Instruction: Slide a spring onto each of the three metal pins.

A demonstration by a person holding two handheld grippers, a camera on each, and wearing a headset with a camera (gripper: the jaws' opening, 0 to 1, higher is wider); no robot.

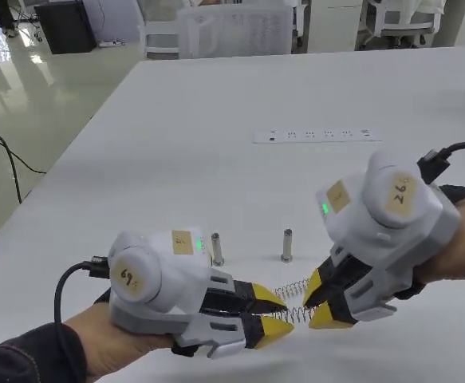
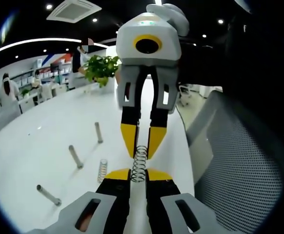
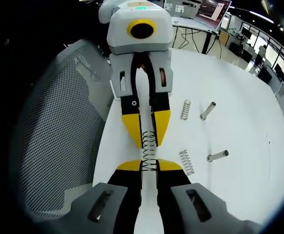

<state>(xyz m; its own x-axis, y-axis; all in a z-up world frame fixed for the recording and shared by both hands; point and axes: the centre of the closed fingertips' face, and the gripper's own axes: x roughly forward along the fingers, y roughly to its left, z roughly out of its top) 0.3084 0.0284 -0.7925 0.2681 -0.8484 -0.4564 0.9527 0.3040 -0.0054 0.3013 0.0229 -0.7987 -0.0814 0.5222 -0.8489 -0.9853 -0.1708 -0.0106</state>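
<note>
Spring (image 2: pixel 140 163) under transfer, lifted clear of the white table (image 1: pixel 216 120). The left gripper (image 2: pixel 139 174) is clenched on one end of it and the right gripper (image 2: pixel 142 142) is clenched on the other. The two sets of tips face each other with a short run of coils bare between them.

In my judgement this double hold serves to re-grip. One gripper likely steadies the spring while the other takes it at the side, leaving an open end free to meet a pin.

Three metal pins (image 2: pixel 75 156) stand beyond the spring, well apart from it, and all three look bare. One loose spring (image 3: pixel 186 162) lies flat just beside the held spring, on the pin side. A second loose spring (image 3: pixel 185 109) lies farther from it, near a pin.

Assessment: task at its opening step, none fitted as yet. Risk noted: the coils are slender and may buckle or flick out if one end is let go unevenly. The next approach calls for the spring's axis to be in line with an upright pin.
</note>
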